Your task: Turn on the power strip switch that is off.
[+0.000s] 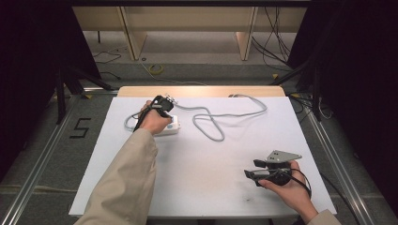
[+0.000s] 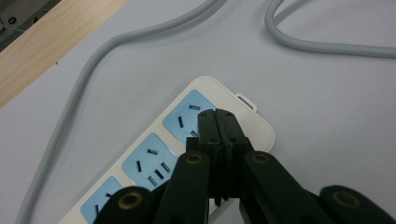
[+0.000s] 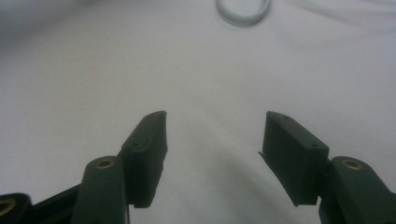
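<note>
From the high view, the left gripper (image 1: pixel 162 104) sits over the white power strip (image 1: pixel 170 126) at the far left of the tabletop (image 1: pixel 206 183); a "5" (image 1: pixel 80 127) marks the floor. In the left gripper view, its jaws are pressed together over a blue socket (image 2: pixel 187 111). In the right gripper view, the right gripper (image 3: pixel 212 140) has wide, empty jaws.

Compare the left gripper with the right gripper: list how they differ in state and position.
The left gripper has its fingers pressed together with nothing between them; the right gripper has its fingers spread wide apart. The left one sits over the white power strip, at its end socket; the right one is over bare white table, far from the strip. Both have black fingers and hold nothing.
</note>
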`<state>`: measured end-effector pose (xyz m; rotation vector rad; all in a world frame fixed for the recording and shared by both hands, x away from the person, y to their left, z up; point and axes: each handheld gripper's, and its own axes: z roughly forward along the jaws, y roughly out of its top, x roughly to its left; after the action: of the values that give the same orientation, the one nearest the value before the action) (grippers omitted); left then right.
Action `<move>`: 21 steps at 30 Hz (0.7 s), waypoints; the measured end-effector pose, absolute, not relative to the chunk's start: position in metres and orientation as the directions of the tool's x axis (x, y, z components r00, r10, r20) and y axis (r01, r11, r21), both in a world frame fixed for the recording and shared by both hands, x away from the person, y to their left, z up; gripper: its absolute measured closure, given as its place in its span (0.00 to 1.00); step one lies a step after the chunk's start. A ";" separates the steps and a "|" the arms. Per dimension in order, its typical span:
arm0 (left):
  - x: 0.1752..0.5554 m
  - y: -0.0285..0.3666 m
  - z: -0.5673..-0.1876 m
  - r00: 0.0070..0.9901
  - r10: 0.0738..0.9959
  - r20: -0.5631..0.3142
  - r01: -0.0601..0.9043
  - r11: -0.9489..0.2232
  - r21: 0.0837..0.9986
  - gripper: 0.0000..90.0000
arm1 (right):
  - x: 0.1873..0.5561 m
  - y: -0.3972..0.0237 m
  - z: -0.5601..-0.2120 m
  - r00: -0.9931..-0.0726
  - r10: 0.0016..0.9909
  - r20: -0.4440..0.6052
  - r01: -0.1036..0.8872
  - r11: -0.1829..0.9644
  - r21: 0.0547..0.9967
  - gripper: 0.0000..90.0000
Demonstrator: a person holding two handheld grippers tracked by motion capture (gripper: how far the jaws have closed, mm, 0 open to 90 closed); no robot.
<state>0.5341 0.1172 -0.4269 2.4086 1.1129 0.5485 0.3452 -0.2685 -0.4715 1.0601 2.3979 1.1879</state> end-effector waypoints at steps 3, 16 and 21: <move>0.535 0.116 -0.428 0.603 0.779 0.173 0.611 -0.590 0.527 1.00 | 0.345 -0.269 -0.471 -0.698 0.712 0.084 0.497 0.396 0.772 0.45; 0.536 0.115 -0.432 0.610 0.773 0.174 0.617 -0.601 0.507 1.00 | 0.345 -0.269 -0.471 -0.700 0.710 0.082 0.495 0.399 0.772 0.45; 0.536 0.114 -0.435 0.604 0.778 0.173 0.622 -0.596 0.507 1.00 | 0.345 -0.269 -0.471 -0.700 0.710 0.082 0.495 0.399 0.772 0.45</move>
<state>0.5361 0.1139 -0.4351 2.4358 1.1198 0.5368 0.3451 -0.2686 -0.4713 1.0588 2.3985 1.1889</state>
